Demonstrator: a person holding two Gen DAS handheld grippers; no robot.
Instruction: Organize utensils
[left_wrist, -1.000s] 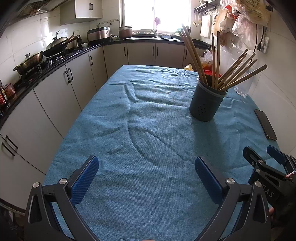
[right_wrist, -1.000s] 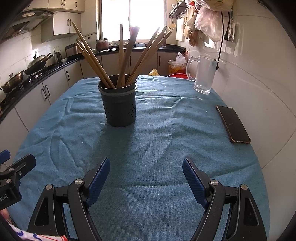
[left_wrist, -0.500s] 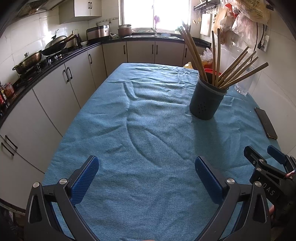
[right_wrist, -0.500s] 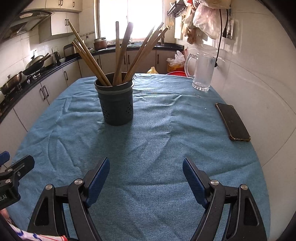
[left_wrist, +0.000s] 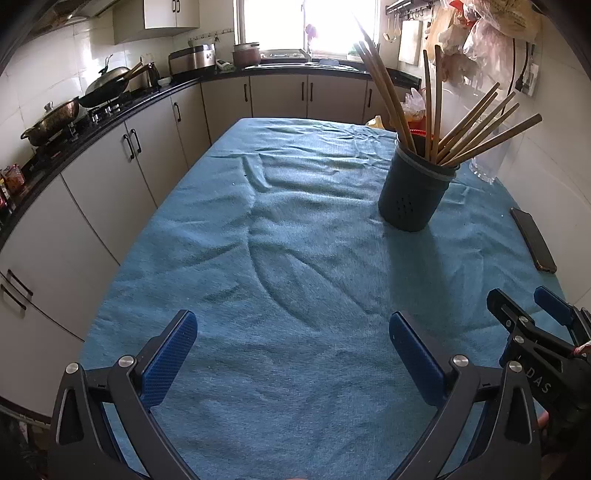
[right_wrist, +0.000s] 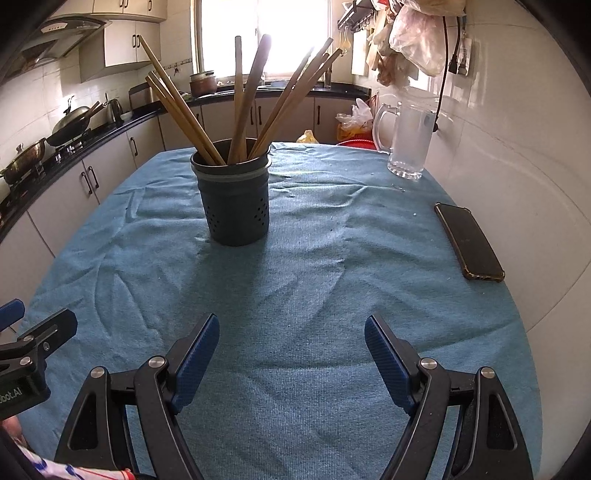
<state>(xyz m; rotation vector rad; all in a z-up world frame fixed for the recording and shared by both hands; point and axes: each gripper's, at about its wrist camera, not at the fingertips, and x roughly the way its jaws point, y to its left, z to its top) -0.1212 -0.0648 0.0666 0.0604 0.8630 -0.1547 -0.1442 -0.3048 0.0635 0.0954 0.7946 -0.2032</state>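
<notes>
Left wrist view: left gripper gapes wide, empty, over bare blue cloth. Chopsticks all stand in the holder, far right; nothing loose, so the job looks done. Right wrist view: right gripper wide, empty too. Holder dead ahead, phone and jug by the wall; kitchen counters behind.

Home kitchen: woks on gas hob, base cabinets, rice cooker, sink under window.
</notes>
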